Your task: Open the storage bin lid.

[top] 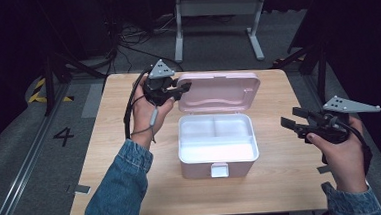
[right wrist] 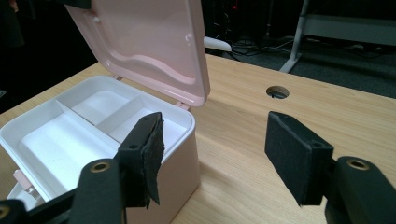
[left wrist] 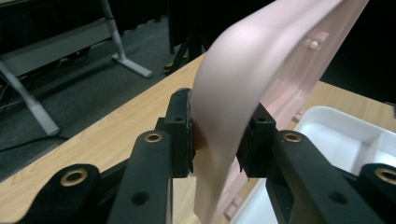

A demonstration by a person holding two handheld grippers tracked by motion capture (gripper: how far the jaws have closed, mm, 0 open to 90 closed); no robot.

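A pink box (top: pixel 216 158) with a white divided tray inside stands open in the middle of the wooden table (top: pixel 128 186). Its lid (top: pixel 220 90) stands up at the back. My left gripper (top: pixel 182 88) is at the lid's left edge, shut on it; in the left gripper view the two pads (left wrist: pixel 180 135) press on either side of the pink lid (left wrist: pixel 243 60). My right gripper (top: pixel 292 119) hovers to the right of the box, open and with nothing in it. The right gripper view looks past its spread jaws (right wrist: pixel 215 154) at the box (right wrist: pixel 28 154) and the raised lid (right wrist: pixel 149 42).
A round cable hole (right wrist: pixel 278 92) is in the tabletop behind the box. A white desk frame (top: pixel 217 8) and cables lie on the floor beyond the table. A grey tape strip (top: pixel 82 189) sits at the table's front left edge.
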